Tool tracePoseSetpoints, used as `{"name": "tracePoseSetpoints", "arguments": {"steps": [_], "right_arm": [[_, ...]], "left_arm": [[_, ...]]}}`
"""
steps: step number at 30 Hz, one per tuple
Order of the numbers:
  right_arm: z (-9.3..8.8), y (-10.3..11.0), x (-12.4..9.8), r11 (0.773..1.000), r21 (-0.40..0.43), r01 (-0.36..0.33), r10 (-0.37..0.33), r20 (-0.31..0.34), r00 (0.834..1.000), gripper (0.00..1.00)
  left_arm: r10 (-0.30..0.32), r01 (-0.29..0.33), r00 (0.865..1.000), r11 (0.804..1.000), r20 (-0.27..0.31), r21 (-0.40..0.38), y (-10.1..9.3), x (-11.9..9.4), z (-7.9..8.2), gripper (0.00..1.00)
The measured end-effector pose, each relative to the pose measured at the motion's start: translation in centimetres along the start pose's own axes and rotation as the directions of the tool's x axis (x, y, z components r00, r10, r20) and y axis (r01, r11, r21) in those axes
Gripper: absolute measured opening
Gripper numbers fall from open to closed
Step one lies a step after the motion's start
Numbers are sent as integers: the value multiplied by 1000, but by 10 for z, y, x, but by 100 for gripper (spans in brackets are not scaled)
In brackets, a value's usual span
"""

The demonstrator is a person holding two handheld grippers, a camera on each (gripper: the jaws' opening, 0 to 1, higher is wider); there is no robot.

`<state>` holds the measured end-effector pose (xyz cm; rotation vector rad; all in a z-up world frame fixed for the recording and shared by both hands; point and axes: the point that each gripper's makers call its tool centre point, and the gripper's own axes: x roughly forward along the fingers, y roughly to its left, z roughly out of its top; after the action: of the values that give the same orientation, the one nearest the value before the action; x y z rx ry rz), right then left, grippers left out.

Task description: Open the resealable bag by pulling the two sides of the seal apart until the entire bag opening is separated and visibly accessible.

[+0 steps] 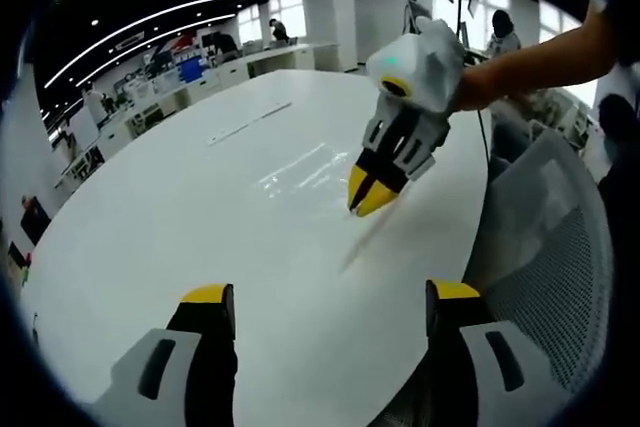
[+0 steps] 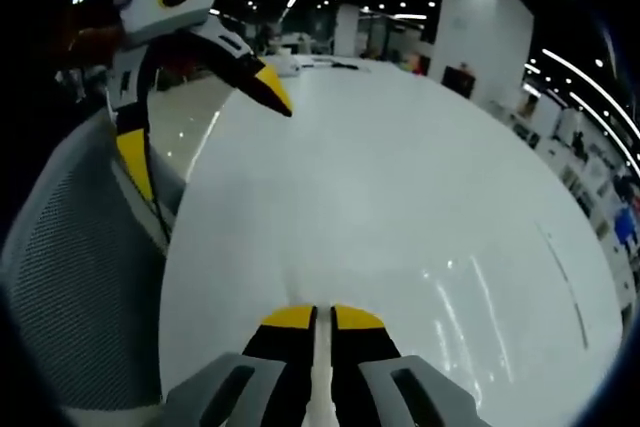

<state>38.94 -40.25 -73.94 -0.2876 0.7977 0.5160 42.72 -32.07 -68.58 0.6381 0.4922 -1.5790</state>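
A clear bag (image 1: 298, 169) lies flat on the round white table (image 1: 150, 247); it shows only as a glossy patch, and I cannot make out its seal. In the right gripper view the same faint shine of the bag (image 2: 465, 297) lies right of my jaws. My left gripper (image 1: 330, 295) is open wide, low over the near part of the table, with nothing between its fingers. My right gripper (image 1: 372, 195) comes in from the right, shut, its yellow tips just right of the bag and a little above the table. Its own view shows the right gripper (image 2: 322, 317) with jaws together, and the left gripper (image 2: 200, 125) open.
A grey mesh chair (image 1: 560, 247) stands against the table's edge beside both grippers, also seen as the chair (image 2: 80, 277). A thin pale strip (image 1: 250, 124) lies farther out on the table. A person's arm (image 1: 540, 62) holds the right gripper. Desks and people fill the room behind.
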Motion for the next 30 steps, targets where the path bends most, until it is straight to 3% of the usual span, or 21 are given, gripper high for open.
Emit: {"name": "tracePoseSetpoints", "arguments": {"steps": [9,16,30], "right_arm": [[7,17,-4,999,-18,-28,28,6,1000,1],[12,30,-5,999,-26,-44,44,14,999,0],[16,49,-4,996,-45,-73,74,16,997,0]], "left_arm": [[-7,8,999,1000,-36,19,-7,3,-13,69],[-19,25,997,996,-69,80,-18,6,-20,68],[-38,53,996,982,-87,182,-23,19,-13,65]]}}
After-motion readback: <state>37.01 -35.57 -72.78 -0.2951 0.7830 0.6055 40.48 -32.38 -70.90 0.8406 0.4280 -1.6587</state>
